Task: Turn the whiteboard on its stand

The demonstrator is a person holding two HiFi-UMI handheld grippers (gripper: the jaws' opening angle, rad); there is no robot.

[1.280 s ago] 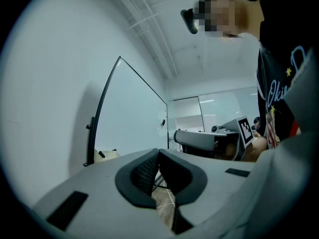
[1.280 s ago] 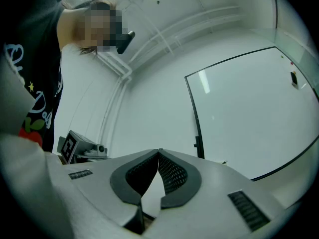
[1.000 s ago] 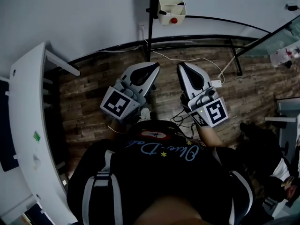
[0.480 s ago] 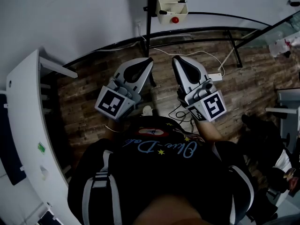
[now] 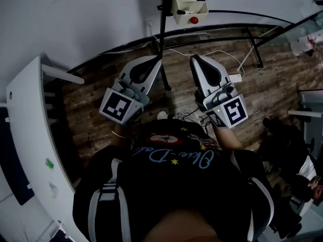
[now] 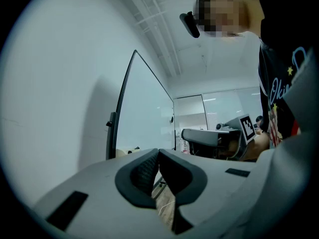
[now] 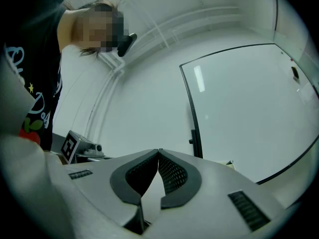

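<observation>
Facing the large white, black-framed whiteboard [image 7: 249, 113], a person holds the left tongs [image 5: 157, 60] and right tongs [image 5: 195, 59] side by side, roughly level, apparently lining up for a hold on the frame. The board's black metal upright [image 5: 164, 29] stands ahead of the tips, between the two, and neither appears to touch it. A cream marker tray [image 5: 189, 4] hangs beyond the right tongs. Both tongs are fully closed, their ribbed pads [image 7: 172, 173] meeting on nothing. They would likely need to open before gripping the board, which is not yet turned.
</observation>
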